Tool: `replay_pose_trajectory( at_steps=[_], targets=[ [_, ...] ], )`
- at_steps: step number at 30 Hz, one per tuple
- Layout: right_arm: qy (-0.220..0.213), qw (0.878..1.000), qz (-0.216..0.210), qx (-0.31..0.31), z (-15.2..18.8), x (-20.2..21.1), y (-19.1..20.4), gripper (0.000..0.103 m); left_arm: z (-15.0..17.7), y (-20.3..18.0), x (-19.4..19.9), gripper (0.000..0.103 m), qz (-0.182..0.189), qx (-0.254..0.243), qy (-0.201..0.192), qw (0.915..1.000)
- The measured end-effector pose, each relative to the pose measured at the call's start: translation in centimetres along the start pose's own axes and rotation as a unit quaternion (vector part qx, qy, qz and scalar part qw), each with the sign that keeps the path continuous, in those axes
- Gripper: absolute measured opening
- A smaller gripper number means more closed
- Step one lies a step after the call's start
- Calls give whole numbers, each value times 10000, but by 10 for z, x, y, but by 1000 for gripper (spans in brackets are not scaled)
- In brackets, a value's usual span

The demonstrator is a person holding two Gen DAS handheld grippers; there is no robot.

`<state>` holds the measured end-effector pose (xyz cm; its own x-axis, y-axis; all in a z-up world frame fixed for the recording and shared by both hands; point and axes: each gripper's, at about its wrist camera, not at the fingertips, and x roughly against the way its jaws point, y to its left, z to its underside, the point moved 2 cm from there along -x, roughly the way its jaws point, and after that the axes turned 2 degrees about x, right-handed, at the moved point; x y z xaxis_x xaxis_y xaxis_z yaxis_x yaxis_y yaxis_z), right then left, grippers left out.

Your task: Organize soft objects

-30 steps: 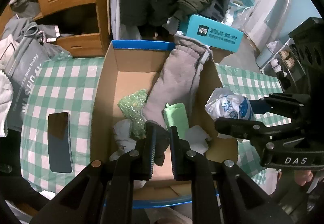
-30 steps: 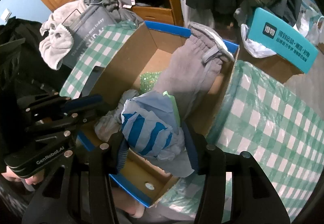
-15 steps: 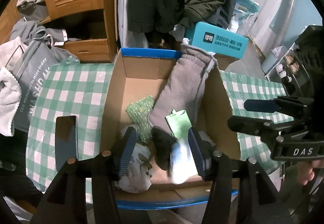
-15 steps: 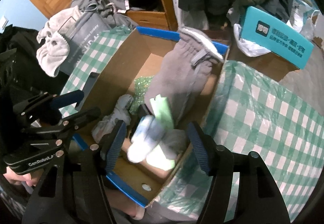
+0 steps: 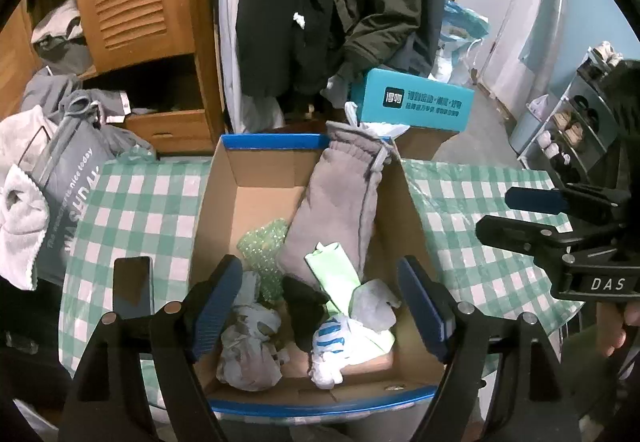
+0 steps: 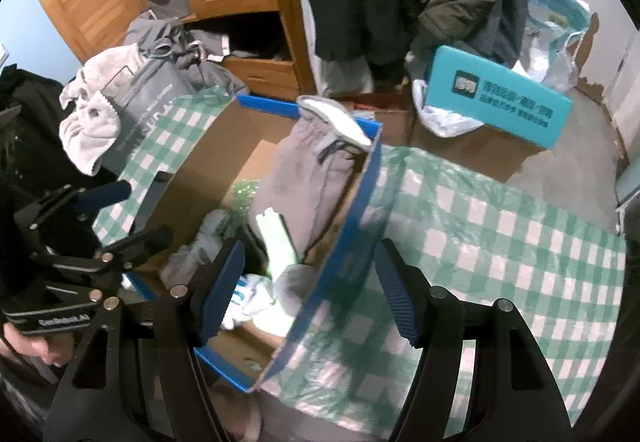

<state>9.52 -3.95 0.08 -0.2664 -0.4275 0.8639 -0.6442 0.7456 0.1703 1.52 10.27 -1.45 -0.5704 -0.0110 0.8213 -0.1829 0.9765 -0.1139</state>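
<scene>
Both claws hover spread wide and hold nothing. The left claw (image 5: pixel 320 306) sits at the bottom centre of its view, its 2 blue-padded fingers (image 5: pixel 218 304) pointing forward and down over the near end of an open cardboard box (image 5: pixel 256 178) with blue edges. The box stands on a worktop (image 5: pixel 132 210) covered in green and white check cloth. Inside the box, a long grey garment (image 5: pixel 340 210) leans up from the middle to the far right corner. A light green cloth (image 5: pixel 334 274) lies against its lower end, with a sparkly green piece (image 5: pixel 264 242) to the left. Nearer the bottom of the frame lie a crumpled grey cloth (image 5: pixel 248 346), a black item (image 5: pixel 306 306) and a white sock with blue stripes (image 5: pixel 330 338). The right claw (image 6: pixel 310 290) is at the bottom centre of its view, straddling the box's right wall (image 6: pixel 356 218). In the left view it (image 5: pixel 536 218) appears at the right edge, pointing left. A dark phone (image 5: pixel 133 286) lies flat on the cloth at the left of the box.
</scene>
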Motion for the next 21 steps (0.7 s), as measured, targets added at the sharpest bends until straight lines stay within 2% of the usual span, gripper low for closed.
replay_pose_trajectory(
  at_steps=[2, 9, 16, 21],
  targets=[
    [-86, 9999, 89, -37, 2, 5, -5, 67, -2, -2, 2, 88, -72, 15, -63, 10000],
    [-387, 9985, 316, -211, 12, 25, -27, 67, -7, -17, 13, 88, -237, -22, -342, 9991],
    [-645, 9963, 512, -244, 19, 44, -38, 67, -6, -41, 16, 88, -284, -385, -478, 9977],
    [-781, 9950, 578, -223, 23, 53, -42, 67, -6, -55, 22, 88, -374, -578, -743, 9949]
  ],
)
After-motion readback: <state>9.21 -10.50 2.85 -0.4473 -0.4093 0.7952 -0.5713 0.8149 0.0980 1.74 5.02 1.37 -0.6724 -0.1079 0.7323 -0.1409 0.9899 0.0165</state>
